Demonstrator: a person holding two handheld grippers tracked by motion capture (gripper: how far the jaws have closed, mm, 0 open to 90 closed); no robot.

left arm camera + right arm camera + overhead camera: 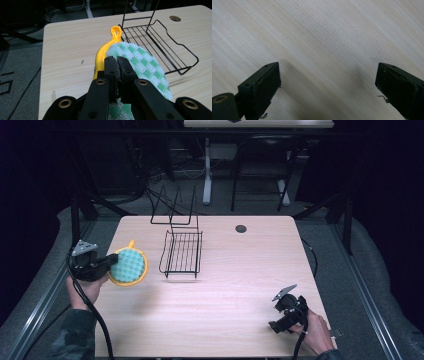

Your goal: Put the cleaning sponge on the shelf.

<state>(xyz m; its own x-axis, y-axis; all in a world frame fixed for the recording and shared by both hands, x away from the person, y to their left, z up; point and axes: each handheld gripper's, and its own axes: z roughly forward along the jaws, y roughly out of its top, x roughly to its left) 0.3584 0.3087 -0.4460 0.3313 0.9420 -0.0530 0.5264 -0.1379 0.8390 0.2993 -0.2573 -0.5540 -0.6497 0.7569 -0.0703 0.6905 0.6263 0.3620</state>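
Left claw (117,65) clamped on the pot holder (128,266), lifted at the left of the desk (235,295).

I have the pot holder pinched by its near edge, jaws clenched on the green-checked cloth where it meets the yellow rim (100,56); it hangs off the claw just left of the black wire rack (182,252). I judge it light and soft, a padded cloth that flops and folds, so a bite on the thicker rim or the yellow loop (116,32) seems surest, and the weave should give good friction. My right claw (328,85) rests released at the near right, jaws wide over bare wood, grasping nothing.
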